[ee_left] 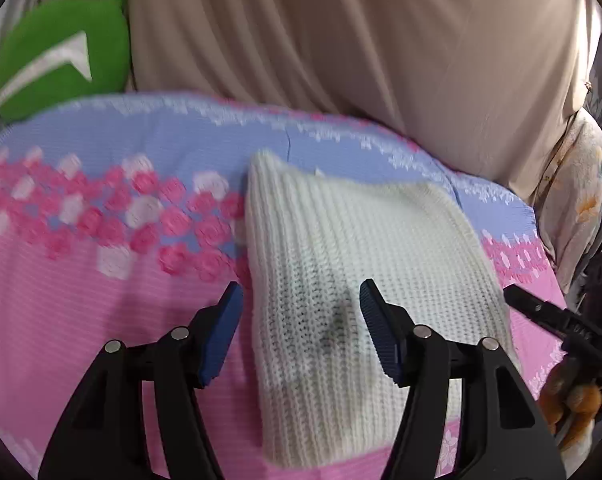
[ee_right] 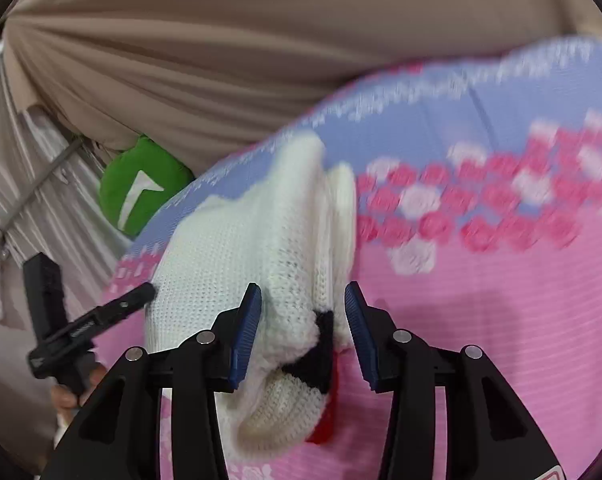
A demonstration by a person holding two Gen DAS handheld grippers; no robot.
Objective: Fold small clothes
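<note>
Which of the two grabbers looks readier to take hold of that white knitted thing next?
Probably the right hand-held gripper: its open jaws already straddle the bunched edge of the white knit garment. The left hand-held gripper, also open, hovers over the garment's flat middle, with no edge between its jaws.

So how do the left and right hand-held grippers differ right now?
The left hand-held gripper is open over flat, smooth white knit; the right hand-held gripper is open around a bunched end showing black and red trim. The left's jaws stand wider. Neither has closed on the white knit; both have blue pads.
</note>
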